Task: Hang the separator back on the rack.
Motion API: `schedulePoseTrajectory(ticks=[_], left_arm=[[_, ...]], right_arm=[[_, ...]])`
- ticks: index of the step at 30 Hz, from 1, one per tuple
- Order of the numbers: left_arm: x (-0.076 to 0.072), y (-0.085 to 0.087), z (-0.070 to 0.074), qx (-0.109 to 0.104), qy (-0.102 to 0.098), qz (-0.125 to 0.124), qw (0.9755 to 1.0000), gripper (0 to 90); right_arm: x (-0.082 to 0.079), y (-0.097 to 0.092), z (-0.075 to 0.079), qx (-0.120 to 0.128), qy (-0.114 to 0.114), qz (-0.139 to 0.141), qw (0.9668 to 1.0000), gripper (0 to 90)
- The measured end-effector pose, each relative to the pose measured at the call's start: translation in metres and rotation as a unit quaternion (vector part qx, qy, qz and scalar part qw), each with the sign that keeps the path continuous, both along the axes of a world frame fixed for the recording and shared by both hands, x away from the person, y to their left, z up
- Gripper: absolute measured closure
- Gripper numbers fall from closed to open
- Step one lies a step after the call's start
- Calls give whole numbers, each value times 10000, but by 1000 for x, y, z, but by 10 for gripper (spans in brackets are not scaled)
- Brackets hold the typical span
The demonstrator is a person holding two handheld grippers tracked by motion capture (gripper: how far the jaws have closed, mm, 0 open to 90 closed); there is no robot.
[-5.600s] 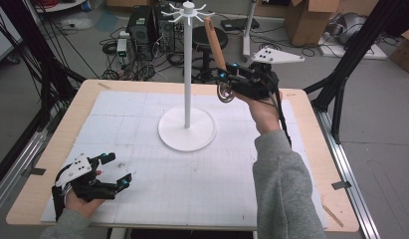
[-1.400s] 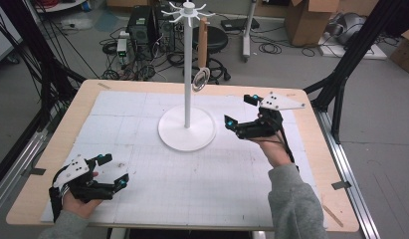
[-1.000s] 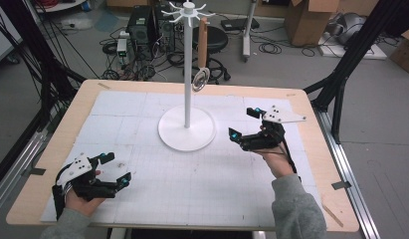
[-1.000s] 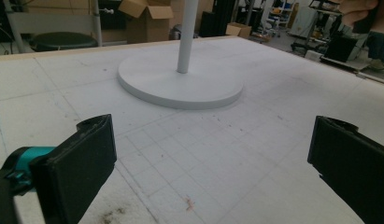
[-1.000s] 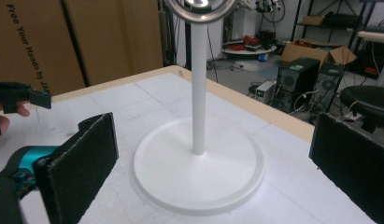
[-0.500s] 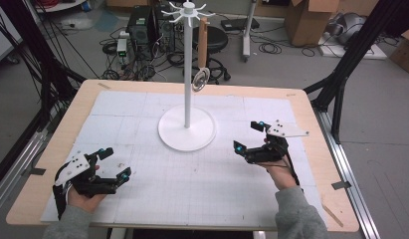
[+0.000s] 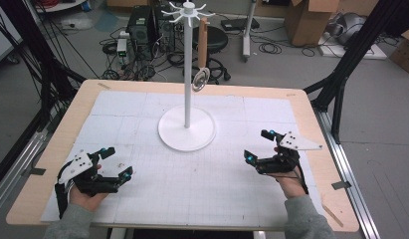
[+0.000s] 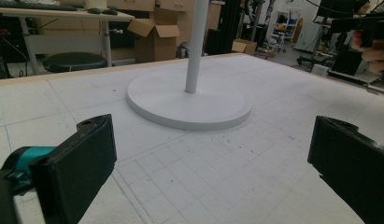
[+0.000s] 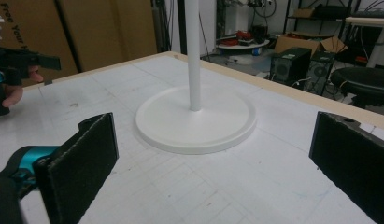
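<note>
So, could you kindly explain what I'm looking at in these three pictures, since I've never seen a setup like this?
Gladly. There is no robot here: a person holds hand-operated tongs in each hand. The high view looks down from above the person's side of the table. The left tongs sit near the table's left front, the right tongs near its right front. Both are open and hold nothing. The other two pictures come from small cameras riding on each tool, looking out between its two black jaws. On the white gridded mat stands a white stand with a round base, a tall pole and hooks on top. A wooden-handled utensil hangs from one hook.
</note>
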State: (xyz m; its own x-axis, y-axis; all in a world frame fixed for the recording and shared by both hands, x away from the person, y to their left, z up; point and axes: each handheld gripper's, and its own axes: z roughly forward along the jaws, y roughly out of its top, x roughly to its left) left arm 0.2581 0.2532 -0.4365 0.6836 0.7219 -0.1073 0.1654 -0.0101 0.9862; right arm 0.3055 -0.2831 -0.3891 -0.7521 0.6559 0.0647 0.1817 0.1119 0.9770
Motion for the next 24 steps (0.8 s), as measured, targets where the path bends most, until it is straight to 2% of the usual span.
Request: schedulePoseTrajectory(ticks=[7,14,20,24], left_arm=[[2,-1,-1,18,71,-75,9999,17],[2,-1,-1,88,84,-76,9999,17],[2,-2,-2,138,90,-79,9998,17],[2,-3,-2,156,112,-79,9998,17]], right_arm=[[-12,-14,-10,-162,-25,-126,9998,5],[-21,-36,-18,4,26,-248,9997,4],[-28,-53,-25,-22,95,-395,9992,5],[-29,-58,-28,-55,153,-473,9987,5]])
